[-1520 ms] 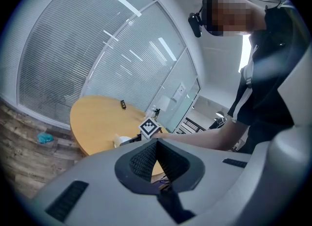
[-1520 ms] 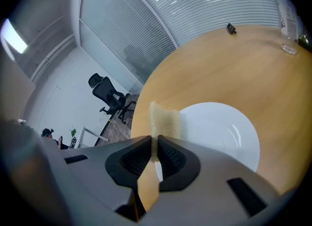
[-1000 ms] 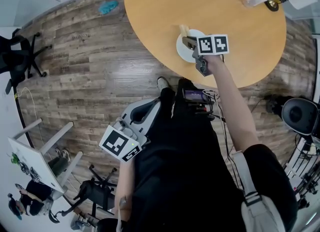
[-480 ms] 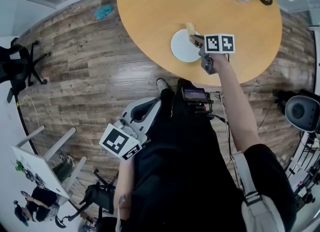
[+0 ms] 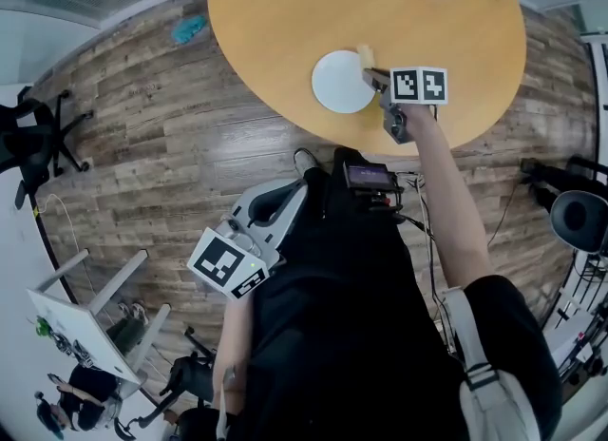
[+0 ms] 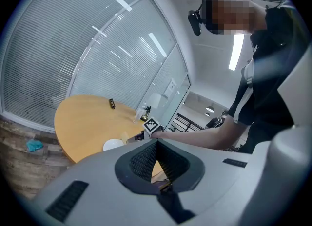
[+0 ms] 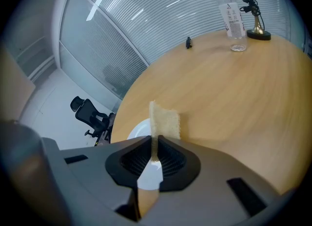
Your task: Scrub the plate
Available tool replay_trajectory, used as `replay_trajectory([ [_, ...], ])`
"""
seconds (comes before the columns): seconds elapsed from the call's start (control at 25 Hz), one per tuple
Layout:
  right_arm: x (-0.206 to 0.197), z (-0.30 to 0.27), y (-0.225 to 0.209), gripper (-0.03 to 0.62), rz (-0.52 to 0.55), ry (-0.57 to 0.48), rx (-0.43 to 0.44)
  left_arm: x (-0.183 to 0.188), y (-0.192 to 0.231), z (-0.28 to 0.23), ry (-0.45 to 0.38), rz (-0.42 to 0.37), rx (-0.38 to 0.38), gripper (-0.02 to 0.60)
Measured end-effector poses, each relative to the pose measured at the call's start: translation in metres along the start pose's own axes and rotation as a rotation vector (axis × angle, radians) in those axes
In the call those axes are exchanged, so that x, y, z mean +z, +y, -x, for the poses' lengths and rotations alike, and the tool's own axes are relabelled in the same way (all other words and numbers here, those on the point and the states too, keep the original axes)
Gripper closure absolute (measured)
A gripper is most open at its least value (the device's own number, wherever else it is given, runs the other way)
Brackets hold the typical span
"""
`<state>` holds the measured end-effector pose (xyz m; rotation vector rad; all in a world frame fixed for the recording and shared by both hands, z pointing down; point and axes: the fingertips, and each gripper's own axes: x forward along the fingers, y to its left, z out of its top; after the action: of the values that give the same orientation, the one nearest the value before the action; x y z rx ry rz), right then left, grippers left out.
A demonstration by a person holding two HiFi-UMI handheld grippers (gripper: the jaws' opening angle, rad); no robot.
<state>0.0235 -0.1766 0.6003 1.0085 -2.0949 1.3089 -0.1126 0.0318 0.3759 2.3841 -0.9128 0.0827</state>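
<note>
The plate [image 5: 342,82] lies just left of the right tool [image 5: 369,72], clamped on a sponge [image 5: 365,55] at its rim; the left tool [image 6: 155,147], closed empty, hangs well apart.

We glimpse only a sliver of the round white plate [image 7: 139,130] behind the right gripper [image 7: 153,148], whose fingers [image 7: 171,160] hide the lower end of the yellow sponge [image 7: 165,120]; the round wooden worktop [image 5: 285,11] runs off our head view's top edge.

Noted: white round plate [image 5: 343,82] lies flat, face up, on the round wooden table [image 5: 285,11], near its edge. Pale yellow rectangular sponge [image 7: 165,119] stands on edge at the plate's rim, pinched in my right gripper [image 7: 153,144]. Contact with plate undetermined.
</note>
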Motion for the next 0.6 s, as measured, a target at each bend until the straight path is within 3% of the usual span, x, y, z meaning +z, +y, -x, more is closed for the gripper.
replay_trajectory([
  [0.6, -0.041, 0.01, 0.008, 0.554, 0.049, 0.061, -0.004, -0.001, -0.009, -0.011, 0.011, -0.017, -0.039, 0.571],
])
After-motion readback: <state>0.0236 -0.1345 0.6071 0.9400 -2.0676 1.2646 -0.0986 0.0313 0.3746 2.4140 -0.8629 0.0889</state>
